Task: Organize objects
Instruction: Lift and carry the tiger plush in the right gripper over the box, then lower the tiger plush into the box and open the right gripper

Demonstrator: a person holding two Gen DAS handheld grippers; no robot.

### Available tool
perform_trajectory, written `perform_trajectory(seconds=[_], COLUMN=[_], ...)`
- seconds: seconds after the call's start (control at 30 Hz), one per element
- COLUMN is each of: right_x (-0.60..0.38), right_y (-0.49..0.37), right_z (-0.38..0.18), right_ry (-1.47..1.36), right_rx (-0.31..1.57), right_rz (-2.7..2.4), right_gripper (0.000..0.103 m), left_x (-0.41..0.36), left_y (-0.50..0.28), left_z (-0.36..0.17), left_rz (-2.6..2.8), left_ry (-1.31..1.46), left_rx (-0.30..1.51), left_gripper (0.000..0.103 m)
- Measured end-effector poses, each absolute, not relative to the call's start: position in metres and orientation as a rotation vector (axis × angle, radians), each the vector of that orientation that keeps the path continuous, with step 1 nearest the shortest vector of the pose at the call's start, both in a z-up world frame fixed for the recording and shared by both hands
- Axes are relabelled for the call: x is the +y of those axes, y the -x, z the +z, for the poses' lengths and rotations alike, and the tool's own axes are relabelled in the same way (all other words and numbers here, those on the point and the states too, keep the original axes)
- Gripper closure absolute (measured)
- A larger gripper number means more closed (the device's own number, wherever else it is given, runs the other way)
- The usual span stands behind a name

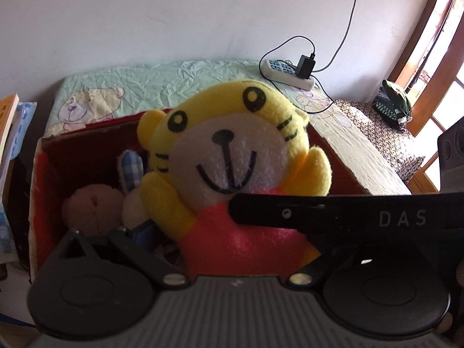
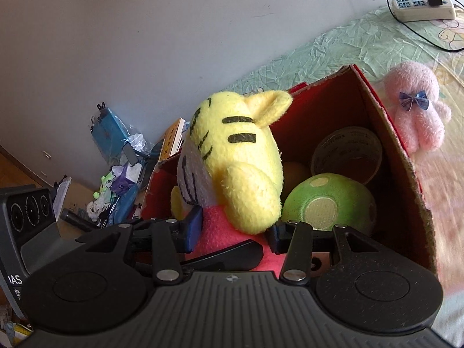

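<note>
A yellow tiger plush (image 1: 229, 156) in a red shirt is held over an open red cardboard box (image 1: 43, 174). My right gripper (image 2: 232, 232) is shut on the plush's red body (image 2: 214, 220), blue pads on both sides. In the left wrist view my left gripper's (image 1: 223, 232) jaws stand wide around the plush, and the right gripper's black body (image 1: 333, 214) crosses in front. The box (image 2: 406, 156) holds a green spotted mushroom plush (image 2: 327, 203), a tape roll (image 2: 348, 153), a beige plush (image 1: 92, 206) and a checkered piece (image 1: 130, 168).
The box stands on a bed with a pale green bear-print sheet (image 1: 174, 78). A pink plush with a blue bow (image 2: 417, 110) lies beside the box. A power strip with a charger and cables (image 1: 290, 72) lies at the wall. Books and clutter (image 2: 121, 156) sit left.
</note>
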State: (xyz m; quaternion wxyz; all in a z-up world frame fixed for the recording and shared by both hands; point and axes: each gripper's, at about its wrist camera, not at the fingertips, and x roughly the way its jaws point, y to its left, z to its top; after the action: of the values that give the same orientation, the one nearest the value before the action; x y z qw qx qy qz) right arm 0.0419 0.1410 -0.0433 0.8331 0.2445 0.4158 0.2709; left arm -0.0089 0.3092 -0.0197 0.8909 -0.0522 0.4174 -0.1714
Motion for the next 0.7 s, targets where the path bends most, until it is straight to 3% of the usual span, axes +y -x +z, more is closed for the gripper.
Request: perform_trajectory(seconds=[0.7], right_x=[0.122], right_y=[-0.030], right_z=[-0.023], right_ry=[-0.437], right_rx=[0.796], right_rz=[0.515], right_gripper=[0.045], left_x=[0.307], left_y=[0.012], left_z=[-0.026], left_rz=[-0.266], left_ry=[0.146], left_rx=[0.893], left_gripper=[0.002])
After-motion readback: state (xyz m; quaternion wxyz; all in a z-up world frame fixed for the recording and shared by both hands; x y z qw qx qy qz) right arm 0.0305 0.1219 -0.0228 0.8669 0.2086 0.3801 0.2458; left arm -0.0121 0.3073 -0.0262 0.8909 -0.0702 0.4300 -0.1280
